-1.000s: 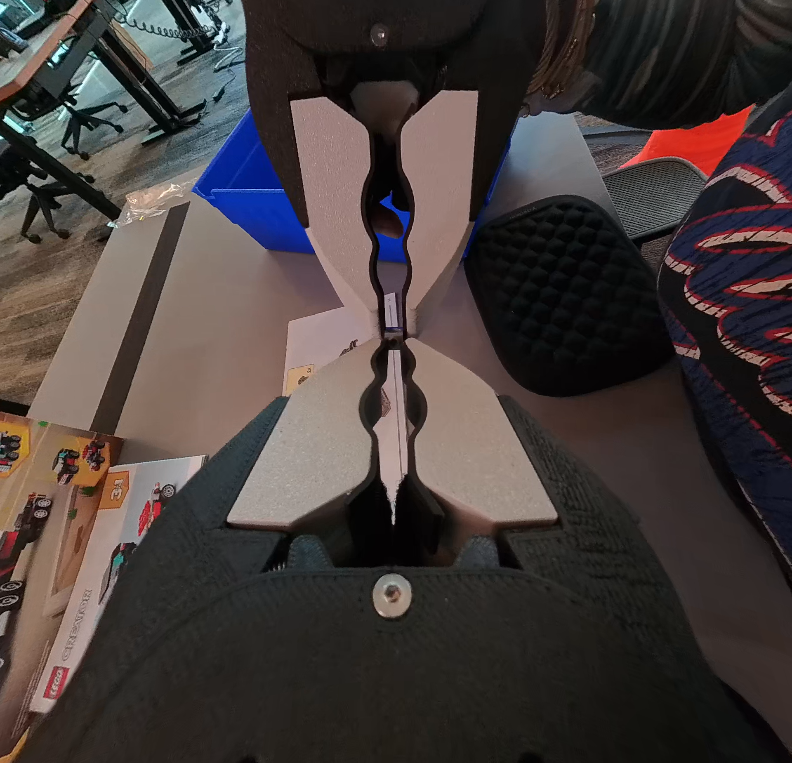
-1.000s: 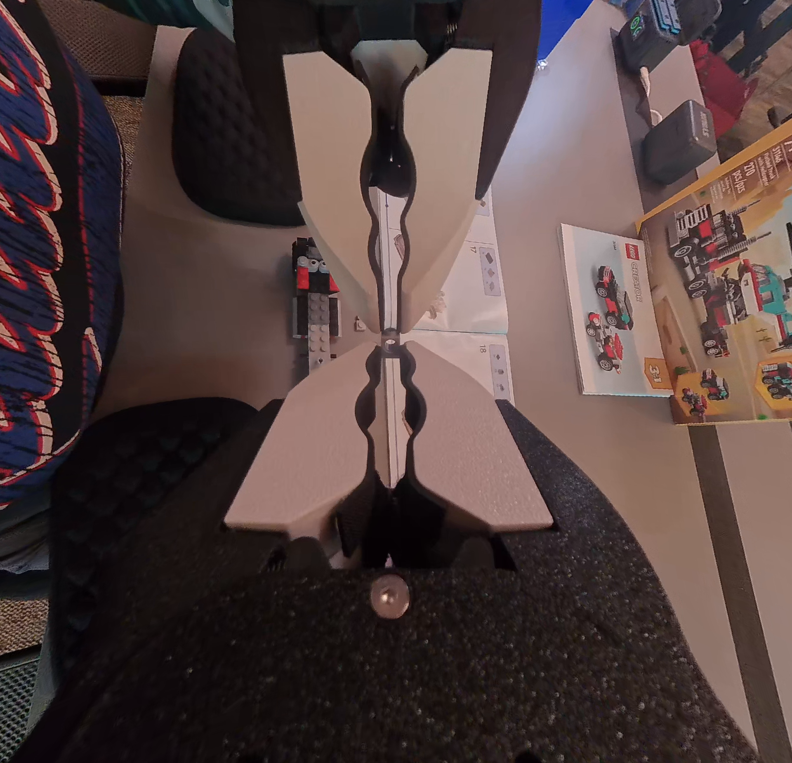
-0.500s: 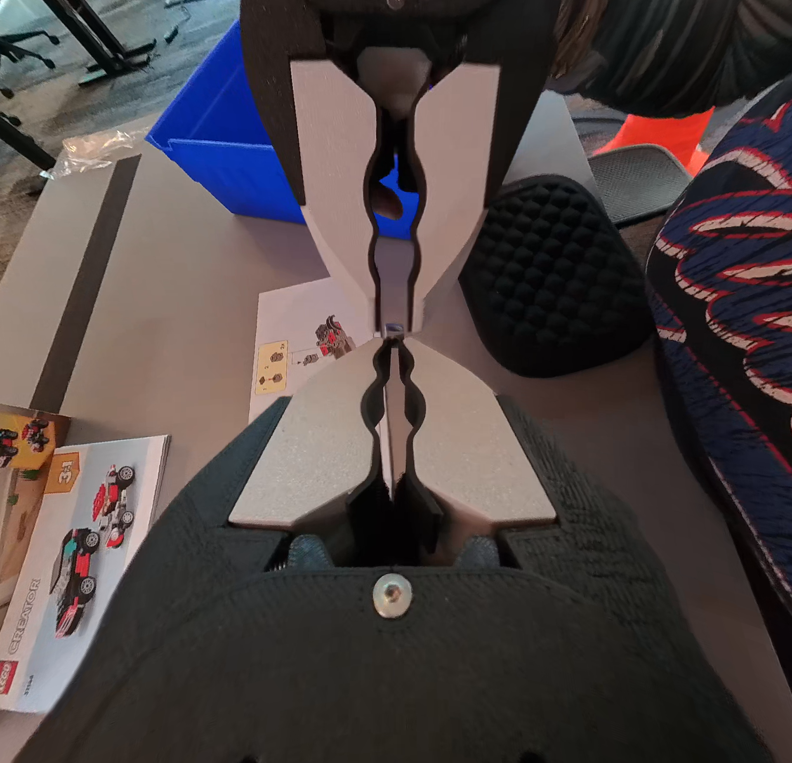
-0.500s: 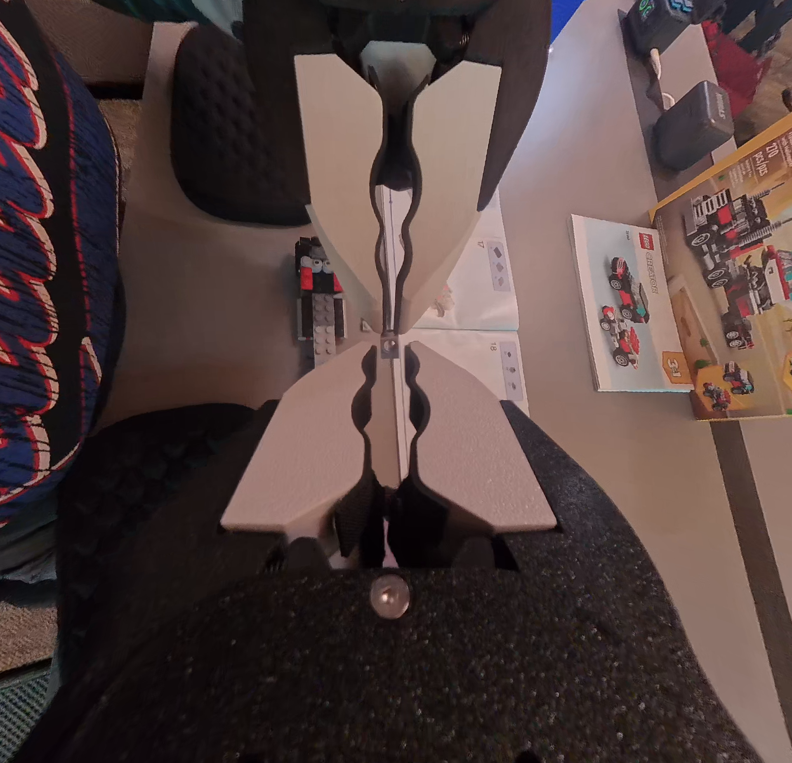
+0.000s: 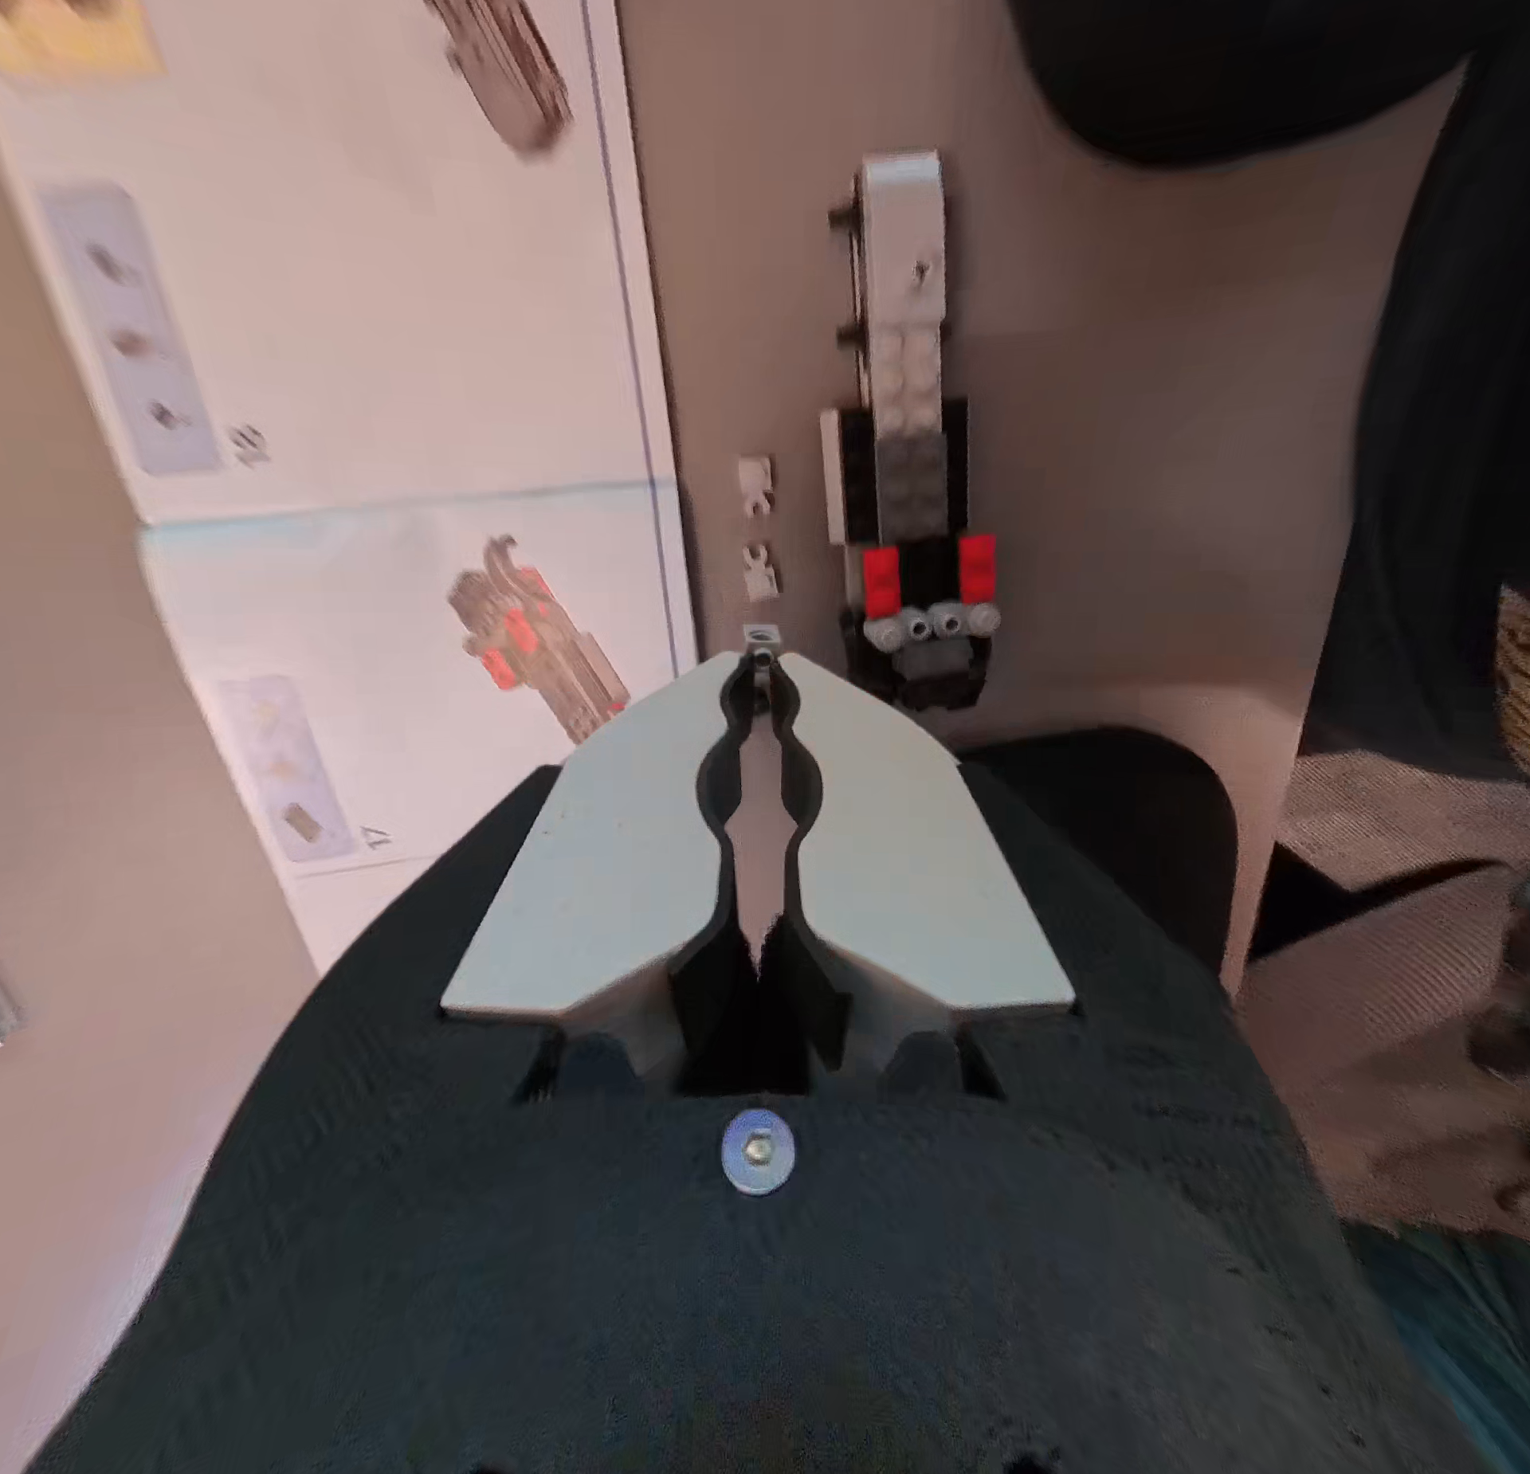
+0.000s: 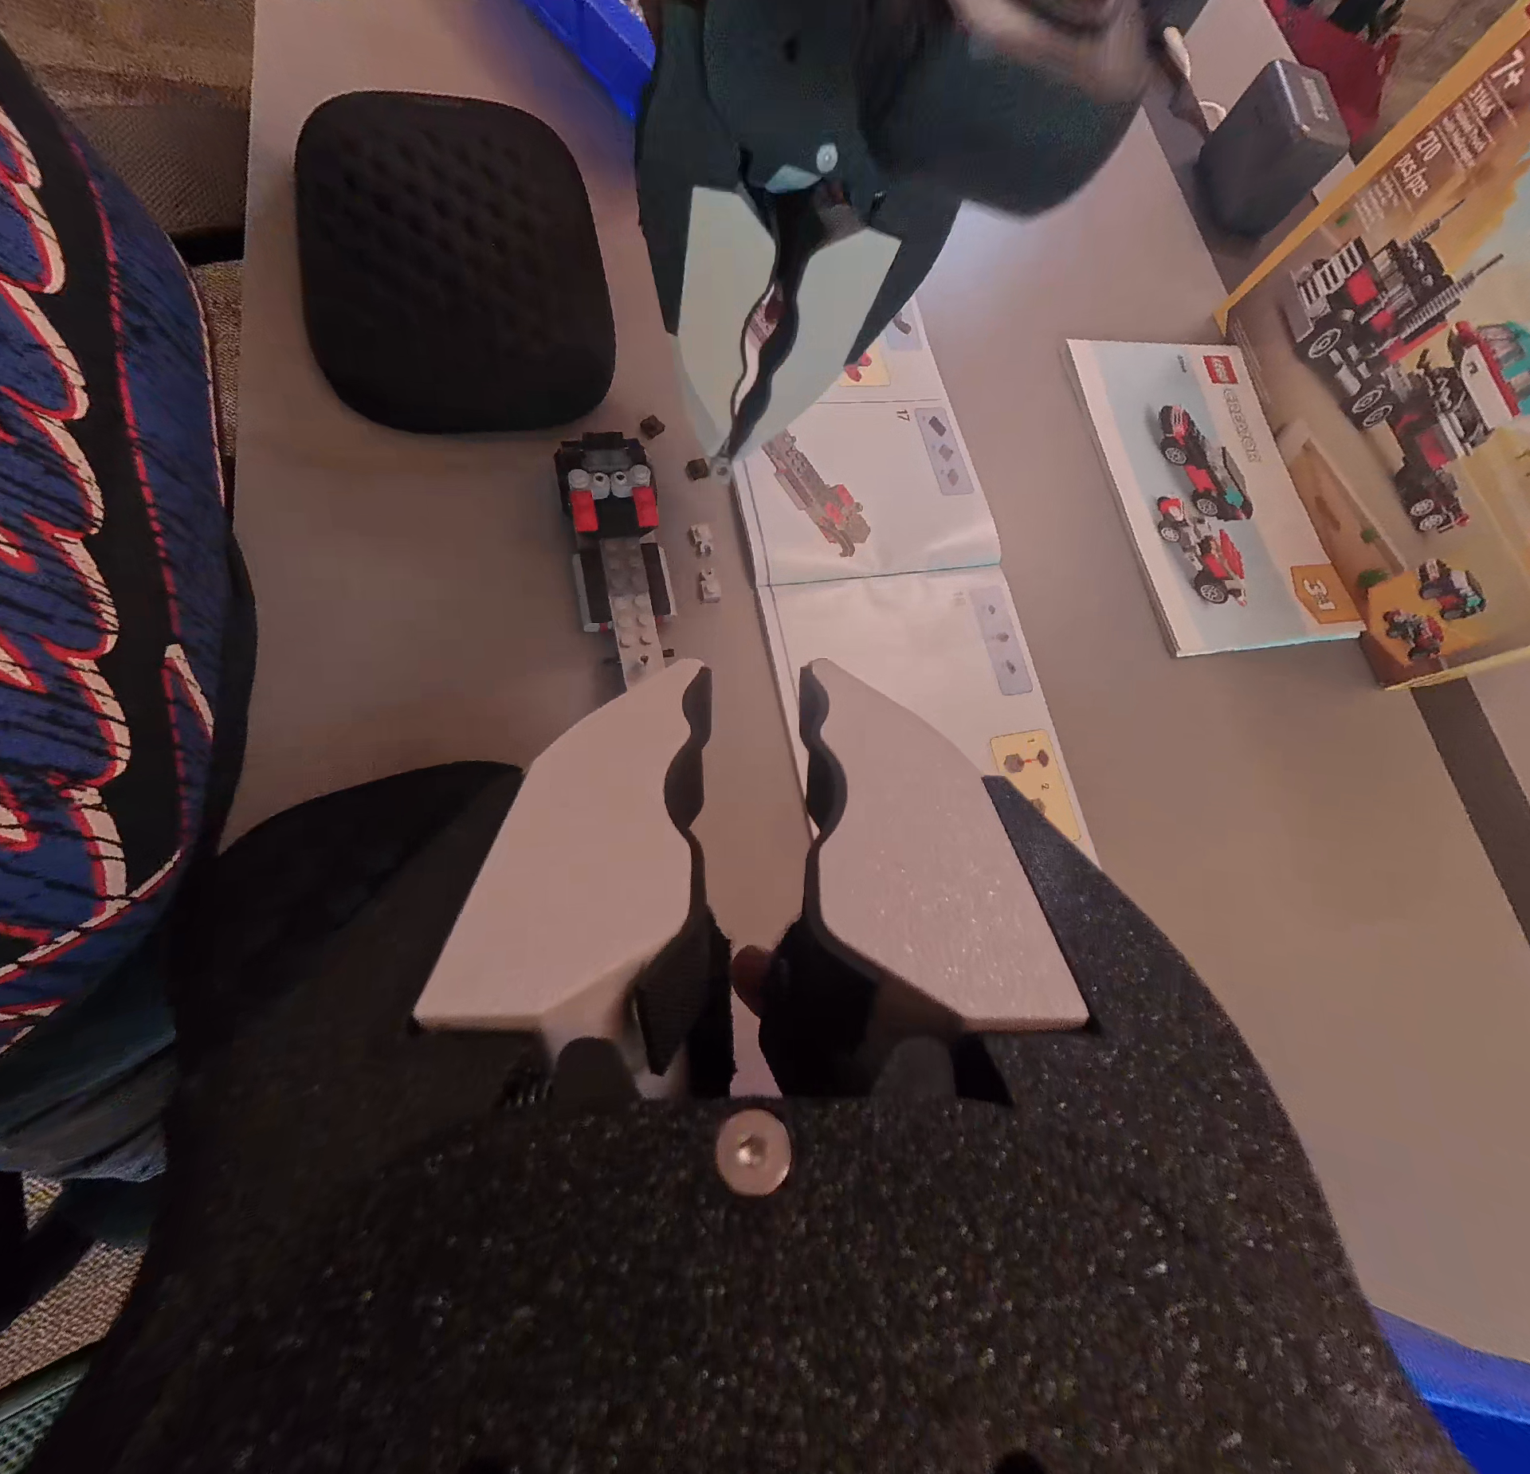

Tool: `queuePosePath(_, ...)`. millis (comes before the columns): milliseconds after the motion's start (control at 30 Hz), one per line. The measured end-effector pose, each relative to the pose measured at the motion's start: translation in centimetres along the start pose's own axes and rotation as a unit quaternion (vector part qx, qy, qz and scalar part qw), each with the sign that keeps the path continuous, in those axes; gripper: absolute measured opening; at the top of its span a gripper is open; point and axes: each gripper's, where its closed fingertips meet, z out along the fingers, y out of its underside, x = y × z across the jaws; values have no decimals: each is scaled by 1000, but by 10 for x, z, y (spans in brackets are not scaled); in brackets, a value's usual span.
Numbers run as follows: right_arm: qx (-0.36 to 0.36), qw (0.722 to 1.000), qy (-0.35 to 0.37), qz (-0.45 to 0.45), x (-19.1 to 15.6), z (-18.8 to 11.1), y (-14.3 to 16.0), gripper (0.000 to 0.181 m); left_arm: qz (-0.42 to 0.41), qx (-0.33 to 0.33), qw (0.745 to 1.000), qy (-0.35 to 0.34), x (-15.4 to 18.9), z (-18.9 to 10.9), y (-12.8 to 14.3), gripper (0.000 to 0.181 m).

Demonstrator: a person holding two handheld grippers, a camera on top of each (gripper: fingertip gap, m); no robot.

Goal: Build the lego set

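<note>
— Grippers first: what does the left gripper (image 5: 762, 663) hold?

— It is clenched on a small grey piece (image 5: 762, 635), low over the table beside the half-built truck (image 5: 915, 524) and two loose clips (image 5: 757, 486).

— And the right gripper (image 6: 753, 673)?

— Released and empty, near the truck's tail, by the open manual (image 6: 869, 515).

— Step?

— Placement, I'd judge: align the piece's studs with the truck, then press down.

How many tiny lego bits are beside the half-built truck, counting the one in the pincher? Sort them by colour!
Dark brown bits, lying loose: 2
Whitish bits, lying loose: 2
Grey bit, pinched in the left gripper: 1
Total: 5
</note>
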Motion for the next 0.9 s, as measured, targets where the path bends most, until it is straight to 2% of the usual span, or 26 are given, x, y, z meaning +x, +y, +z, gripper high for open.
queuePosePath(100, -1, 1000, -1, 5, -1, -1, 3, 19, -15, -45, 999, 26, 4, 9, 12, 4)
queuePosePath(433, 1, 1000, -2, 7, -1, -2, 6, 16, -22, -83, 996, 22, 4, 22, 17, 4)
queuePosePath(900, -2, 1000, -8, 11, -1, 2, 9, 16, -27, -82, 996, 8, 5, 27, 17, 5)
